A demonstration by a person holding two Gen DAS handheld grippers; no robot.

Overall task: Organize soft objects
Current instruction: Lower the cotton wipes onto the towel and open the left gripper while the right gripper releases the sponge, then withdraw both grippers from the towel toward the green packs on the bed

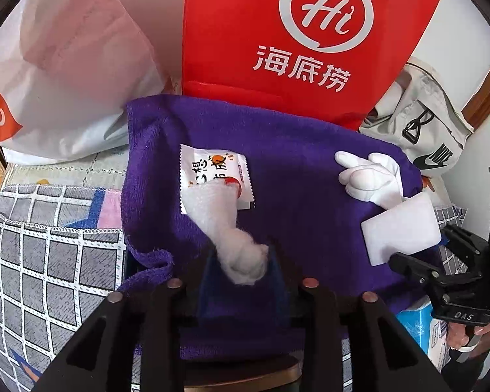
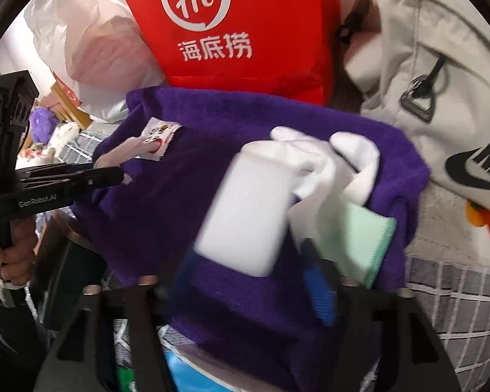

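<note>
A purple towel [image 1: 294,176] lies spread in front of me. On it lie a white printed sachet [image 1: 212,170] and a white glove [image 1: 372,176]. My left gripper [image 1: 241,261] is shut on a white cotton wad [image 1: 241,261] that stretches onto the sachet. My right gripper [image 1: 405,261] holds a white sponge block [image 1: 401,225] low over the towel beside the glove. In the right wrist view the sponge block [image 2: 248,209] sits blurred between the fingers [image 2: 317,287], with the glove [image 2: 326,156] and a mint green cloth [image 2: 366,241] behind it.
A red bag with a white logo [image 1: 294,32] stands behind the towel. A white plastic bag [image 1: 72,65] is at the left, a beige Nike backpack [image 1: 421,124] at the right. A grey checked sheet [image 1: 42,251] covers the surface. A blue packet [image 1: 421,326] lies near.
</note>
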